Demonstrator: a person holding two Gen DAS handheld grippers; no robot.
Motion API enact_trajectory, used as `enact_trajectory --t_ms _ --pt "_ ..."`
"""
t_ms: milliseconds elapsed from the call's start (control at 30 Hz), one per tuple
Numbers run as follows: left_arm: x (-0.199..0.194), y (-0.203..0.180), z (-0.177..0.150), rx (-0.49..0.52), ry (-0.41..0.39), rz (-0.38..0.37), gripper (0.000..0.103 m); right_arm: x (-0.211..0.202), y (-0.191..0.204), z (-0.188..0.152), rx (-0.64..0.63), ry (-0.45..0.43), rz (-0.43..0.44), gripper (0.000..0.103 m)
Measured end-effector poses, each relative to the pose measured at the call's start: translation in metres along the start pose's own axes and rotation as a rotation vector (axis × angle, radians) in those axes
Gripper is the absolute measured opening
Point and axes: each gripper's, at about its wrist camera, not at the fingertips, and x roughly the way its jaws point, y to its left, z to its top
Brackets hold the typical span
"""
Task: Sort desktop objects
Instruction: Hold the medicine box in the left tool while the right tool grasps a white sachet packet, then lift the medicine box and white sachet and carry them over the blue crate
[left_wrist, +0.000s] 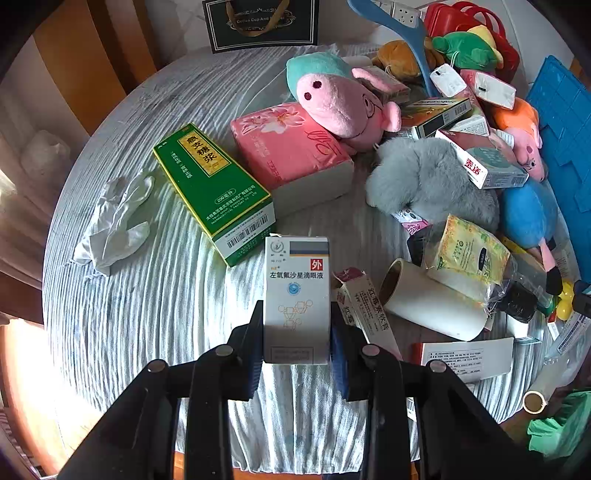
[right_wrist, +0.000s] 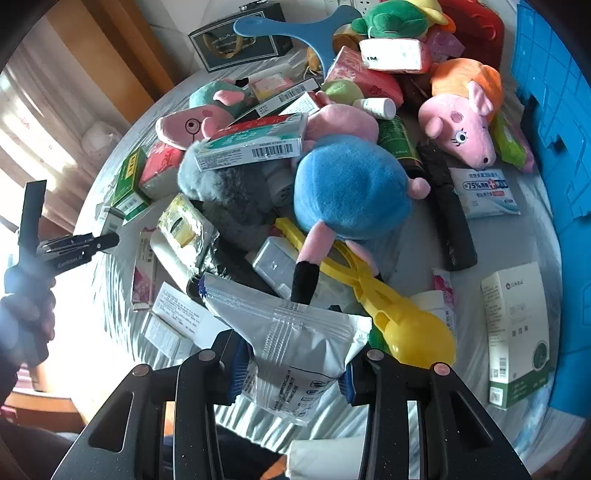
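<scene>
Striped cloth covers the cluttered worktop (left_wrist: 147, 314) as the left claw (left_wrist: 297, 332) pinches an eye-drop box (left_wrist: 296, 295) and the right claw (right_wrist: 291, 369) grips a foil pouch (right_wrist: 295, 350), best lifted clear before sorting.

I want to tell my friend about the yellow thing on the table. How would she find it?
Look at the round table with the striped cloth, at the heap of plush toys. Below the blue plush body with pink legs lies the yellow plastic scissor-style scoop tongs. It is the only bright yellow tool, with crossed handles and a round ball-shaped cup at one end.
</scene>
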Motion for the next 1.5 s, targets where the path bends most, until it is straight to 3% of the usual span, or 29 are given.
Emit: enact_trajectory --t_ms 167,667,1067,1500 --pt "0.000 0.002 0.008 -0.002 -0.011 -0.007 0.030 -0.009 -0.011 0.001 0.004 -0.016 0.010 0.039" --pt "-0.058 0.002 0.035 -0.047 -0.144 -0.006 0.030 -0.063 -0.010 0.038 -0.044 -0.143 0.040 0.039" --pt "-0.109 -0.086 0.060 -0.001 -0.265 -0.070 0.030 -0.133 -0.037 0.054 -0.104 -0.243 0.040 0.039" --pt "-0.141 -0.155 0.077 0.032 -0.321 -0.091 0.030 -0.201 -0.082 0.062 -0.135 -0.333 0.041 0.039"
